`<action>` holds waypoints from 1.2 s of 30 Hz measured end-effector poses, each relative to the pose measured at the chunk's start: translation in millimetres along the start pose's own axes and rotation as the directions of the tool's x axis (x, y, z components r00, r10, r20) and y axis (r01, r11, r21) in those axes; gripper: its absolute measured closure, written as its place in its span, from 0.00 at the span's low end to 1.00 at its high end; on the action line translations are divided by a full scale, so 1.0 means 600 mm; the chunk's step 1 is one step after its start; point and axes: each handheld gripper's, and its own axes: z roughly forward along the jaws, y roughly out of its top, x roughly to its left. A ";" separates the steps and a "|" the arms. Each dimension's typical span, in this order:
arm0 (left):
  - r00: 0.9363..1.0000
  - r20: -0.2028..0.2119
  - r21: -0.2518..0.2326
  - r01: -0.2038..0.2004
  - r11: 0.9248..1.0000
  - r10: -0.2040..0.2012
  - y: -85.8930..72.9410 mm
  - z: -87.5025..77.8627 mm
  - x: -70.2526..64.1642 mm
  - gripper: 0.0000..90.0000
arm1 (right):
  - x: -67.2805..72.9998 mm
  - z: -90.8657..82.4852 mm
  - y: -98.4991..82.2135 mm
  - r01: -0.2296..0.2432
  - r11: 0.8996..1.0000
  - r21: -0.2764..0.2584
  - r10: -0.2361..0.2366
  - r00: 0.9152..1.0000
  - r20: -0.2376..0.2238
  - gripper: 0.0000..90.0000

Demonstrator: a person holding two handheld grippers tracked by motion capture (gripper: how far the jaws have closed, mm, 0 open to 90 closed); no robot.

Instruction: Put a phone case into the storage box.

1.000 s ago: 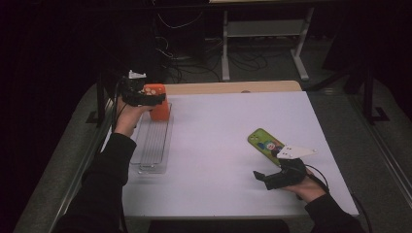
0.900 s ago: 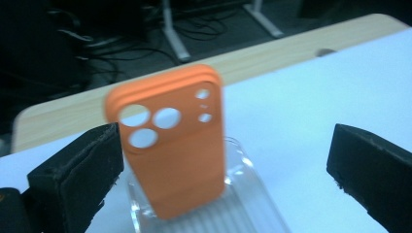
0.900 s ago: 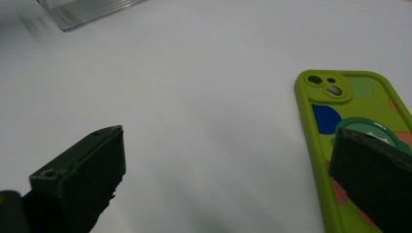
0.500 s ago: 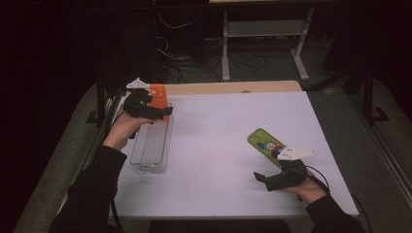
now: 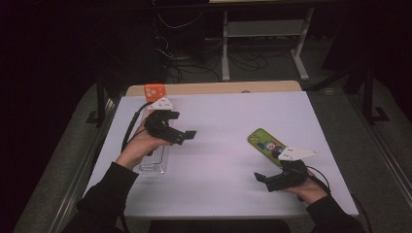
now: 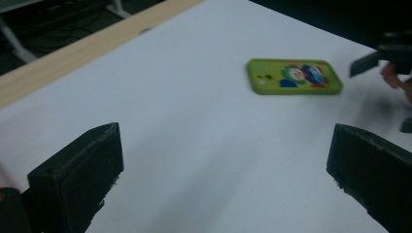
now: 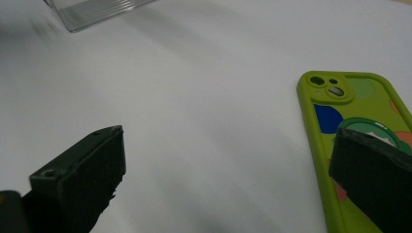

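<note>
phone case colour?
Lime green with a cartoon print; the phone case shows best in the right gripper view.

White table (image 5: 218, 121) (phone case (image 5: 266, 144), clear tray (image 5: 154, 164))

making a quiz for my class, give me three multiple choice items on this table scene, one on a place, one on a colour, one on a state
1. Where does the phone case lie?
A. beside the right gripper
B. inside the clear tray
C. on the floor

2. What colour is the block at the table's far edge?
A. blue
B. orange
C. black

3. How do the left gripper's jaws stand?
A. shut on the phone case
B. shut on nothing
C. open

Answers: 1 A, the high view shows it on the white table by that gripper; 2 B, it shows orange; 3 C, the left gripper view shows its jaws wide apart.
</note>
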 end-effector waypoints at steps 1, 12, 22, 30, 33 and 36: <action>1.000 0.007 0.003 -0.007 1.000 0.007 -0.002 0.005 -0.007 0.00 | 0.000 0.001 0.000 -0.001 1.000 0.001 0.001 1.000 -0.001 0.00; 0.995 0.086 0.040 -0.063 0.997 0.059 -0.042 0.046 -0.059 0.00 | 0.001 -0.001 0.008 0.005 1.000 0.017 -0.004 1.000 -0.021 0.00; 0.992 0.091 0.036 -0.095 0.995 0.091 -0.082 0.058 -0.083 0.00 | -0.006 -0.013 0.038 -0.003 0.999 0.032 0.003 1.000 -0.007 0.00; 0.989 0.117 0.040 -0.098 0.994 0.093 -0.094 0.070 -0.089 0.00 | -0.029 -0.016 0.066 0.004 0.995 0.096 -0.006 1.000 0.022 0.00; 0.988 0.122 0.047 -0.097 0.994 0.091 -0.097 0.074 -0.089 0.00 | -0.040 -0.016 0.074 0.001 0.994 0.108 -0.005 0.999 0.032 0.00; 0.988 0.127 0.046 -0.098 0.994 0.091 -0.097 0.072 -0.089 0.00 | -0.055 -0.015 0.084 -0.011 0.994 0.110 0.006 0.999 0.039 0.00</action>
